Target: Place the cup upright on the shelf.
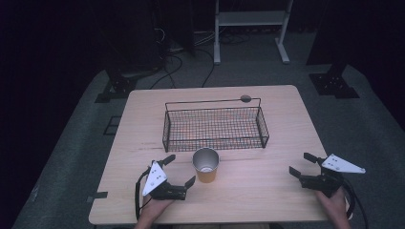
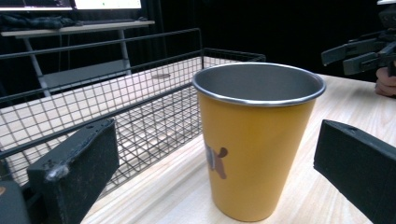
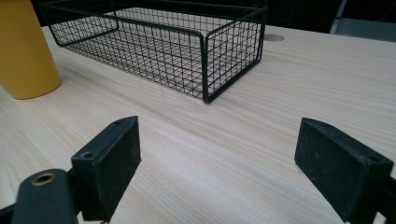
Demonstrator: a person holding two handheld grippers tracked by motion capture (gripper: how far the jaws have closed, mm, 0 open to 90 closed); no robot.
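An orange metal cup (image 1: 206, 165) with a silver rim stands upright on the wooden table (image 1: 267, 191), just in front of an empty black wire basket (image 1: 215, 125). My left gripper (image 1: 180, 170) is open at the cup's left, its jaws pointing at the cup without touching it. In the left gripper view the cup (image 2: 254, 140) stands close ahead of the spread jaws of the left gripper (image 2: 217, 144), with the basket (image 2: 140, 107) behind. My right gripper (image 1: 300, 163) is open over bare table at the right. In the right gripper view the right gripper (image 3: 229, 154) holds nothing; the cup (image 3: 25, 51) and basket (image 3: 177, 42) lie beyond.
A round cable hole (image 1: 246, 98) sits near the table's far edge behind the basket. Beyond the table stand a white shelf frame (image 1: 250, 24), black stand bases (image 1: 334, 83) and floor cables (image 1: 172, 62). The right gripper (image 2: 359, 49) shows far off in the left gripper view.
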